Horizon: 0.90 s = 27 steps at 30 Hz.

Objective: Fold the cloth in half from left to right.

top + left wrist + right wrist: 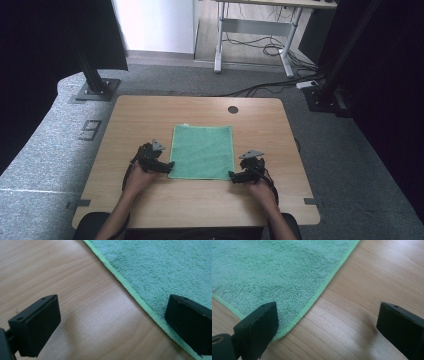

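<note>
From the high view the fingers themselves are too small and dark to read, and the person's forearms are cut off at the bottom edge. The green towel (202, 151) lies flat and spread out in the middle of the wooden counter (130, 115), its near edge towards the person.

The left gripper (167, 166) sits at the towel's near left corner, held low over the counter with the hand behind it, pointing inward. In the left gripper view its fingers (37, 327) stand wide apart and hold nothing; one is over bare wood, the other over the towel's hemmed edge, which runs between them.

The right gripper (234, 175) sits at the near right corner, likewise low and pointing inward. Its fingers (258, 327) are also spread wide and empty, straddling the towel's corner; whether the one by the corner actually touches the cloth is hard to say, probably just above it.
</note>
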{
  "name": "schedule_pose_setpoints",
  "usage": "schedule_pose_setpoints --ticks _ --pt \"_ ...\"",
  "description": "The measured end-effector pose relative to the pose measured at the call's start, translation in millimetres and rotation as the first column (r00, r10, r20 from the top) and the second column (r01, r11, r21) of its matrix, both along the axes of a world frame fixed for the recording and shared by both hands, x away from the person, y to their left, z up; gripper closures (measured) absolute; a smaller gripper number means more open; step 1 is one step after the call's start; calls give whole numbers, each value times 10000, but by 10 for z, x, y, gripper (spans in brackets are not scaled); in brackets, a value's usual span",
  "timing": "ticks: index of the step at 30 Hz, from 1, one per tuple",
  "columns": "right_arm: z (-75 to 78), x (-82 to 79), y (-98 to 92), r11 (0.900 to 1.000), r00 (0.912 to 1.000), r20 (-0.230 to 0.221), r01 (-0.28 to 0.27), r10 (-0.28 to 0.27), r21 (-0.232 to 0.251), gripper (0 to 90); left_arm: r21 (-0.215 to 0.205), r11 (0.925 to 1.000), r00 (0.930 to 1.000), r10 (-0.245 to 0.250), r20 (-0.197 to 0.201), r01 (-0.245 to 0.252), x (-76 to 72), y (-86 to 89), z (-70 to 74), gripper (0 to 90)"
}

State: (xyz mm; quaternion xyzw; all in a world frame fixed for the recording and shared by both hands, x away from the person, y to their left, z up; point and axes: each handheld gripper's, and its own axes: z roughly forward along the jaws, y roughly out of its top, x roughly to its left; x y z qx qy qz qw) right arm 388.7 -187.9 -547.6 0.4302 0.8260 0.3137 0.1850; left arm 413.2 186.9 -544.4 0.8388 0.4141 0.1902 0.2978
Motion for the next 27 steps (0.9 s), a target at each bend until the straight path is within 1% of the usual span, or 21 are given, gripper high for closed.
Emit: schedule_pose_setpoints --ticks 9,15,18,21,24,26,27 --pt "-7 18 -175 9994 9994 -82 332 -332 73 38 154 9995 9996 -287 30 287 -237 -149 7 2" --pt "-13 7 -305 9983 9983 -208 544 -540 202 41 -52 9991 9990 -426 -92 426 -397 -257 -7 2" --pt "-22 -20 -382 9977 9980 -319 566 -555 369 43 -184 9982 9982 -568 -171 565 -483 -301 -15 2" --pt "-25 -65 -438 9979 9982 -325 512 -499 387 43 -317 9973 9975 -666 -232 658 -552 -333 -25 2" --pt "-30 -96 -470 9982 9987 -276 439 -428 412 40 -276 9967 9967 -776 -234 769 -591 -349 -20 1" --pt "-31 -97 -476 9984 9988 -287 400 -388 405 36 -194 9960 9958 -873 -285 868 -567 -344 -4 0" --pt "-33 -94 -477 9984 9989 -275 386 -375 402 29 -185 9966 9964 -805 -275 800 -548 -330 6 0"
